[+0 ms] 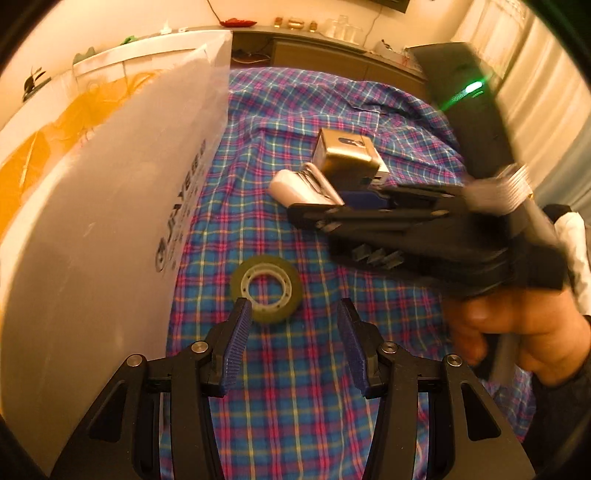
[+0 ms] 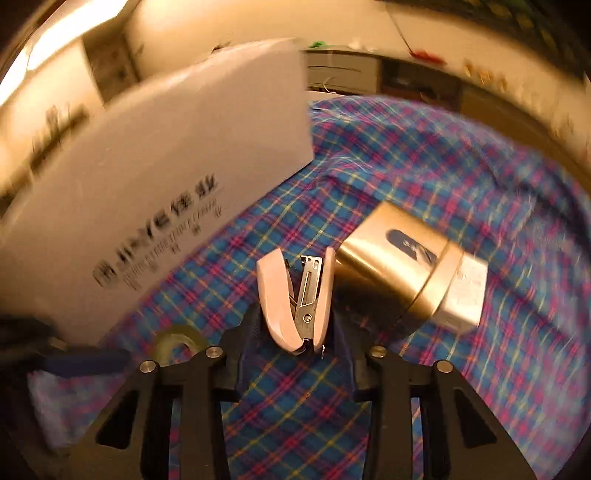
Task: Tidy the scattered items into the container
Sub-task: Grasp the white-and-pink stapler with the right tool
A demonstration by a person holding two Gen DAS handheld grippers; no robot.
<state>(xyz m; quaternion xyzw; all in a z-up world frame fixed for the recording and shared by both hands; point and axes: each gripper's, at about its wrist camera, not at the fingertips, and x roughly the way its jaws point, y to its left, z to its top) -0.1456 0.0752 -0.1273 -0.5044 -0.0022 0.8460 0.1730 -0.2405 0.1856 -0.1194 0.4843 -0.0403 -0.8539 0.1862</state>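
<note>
Pink stapler (image 2: 295, 295), gold box (image 2: 399, 266), blue-and-pink plaid cloth (image 1: 295, 406), white container (image 1: 92, 221).

Tape roll (image 1: 266, 290) on cloth (image 1: 295, 406), box (image 1: 110, 221) left, tin (image 1: 345, 155) behind

A plaid-covered bed (image 1: 295, 406) carries a tape roll (image 1: 266, 290), gold box (image 2: 402, 266) (lying tilted) and white container (image 1: 110, 221).

Plaid bedspread (image 1: 295, 406), pale wall (image 1: 110, 18), shelf (image 1: 314, 35) behind
</note>
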